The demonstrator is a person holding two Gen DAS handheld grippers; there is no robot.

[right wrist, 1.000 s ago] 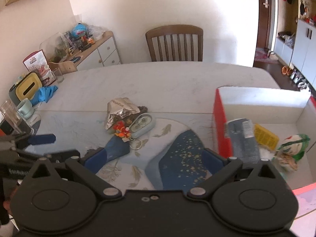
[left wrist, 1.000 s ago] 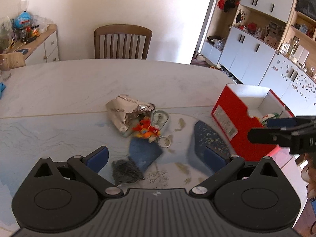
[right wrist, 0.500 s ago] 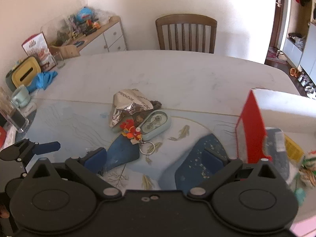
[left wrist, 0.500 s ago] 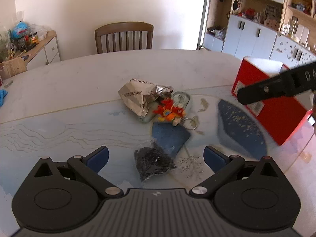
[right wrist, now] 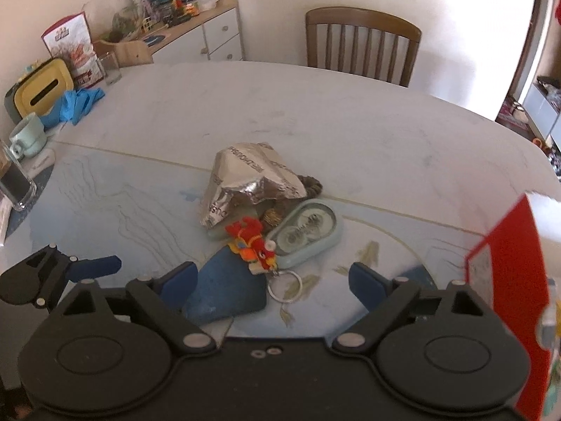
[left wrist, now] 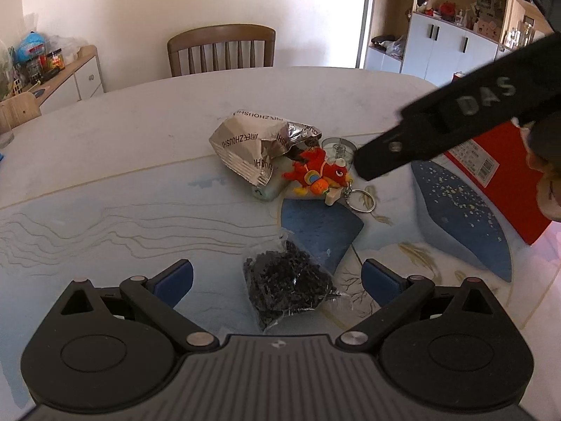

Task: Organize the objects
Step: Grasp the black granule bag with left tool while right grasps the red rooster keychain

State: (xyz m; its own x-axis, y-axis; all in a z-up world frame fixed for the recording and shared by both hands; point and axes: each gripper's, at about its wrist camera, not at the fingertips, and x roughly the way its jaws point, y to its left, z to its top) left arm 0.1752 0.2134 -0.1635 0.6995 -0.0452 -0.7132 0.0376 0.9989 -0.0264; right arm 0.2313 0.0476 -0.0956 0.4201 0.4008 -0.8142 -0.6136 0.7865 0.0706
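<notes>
Left gripper (left wrist: 277, 275) agape over bag (left wrist: 285, 282) mid-tabletop: light, limp, slippery; pinch at bulging middle. Right gripper (right wrist: 271, 279) closing, empty, near keychain (right wrist: 253, 242).

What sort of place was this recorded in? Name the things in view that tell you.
Most likely a home dining room: a large pale table with a wooden chair drawn up to it, a cluttered sideboard by the wall, and white cupboards with open shelves of household oddments.
</notes>
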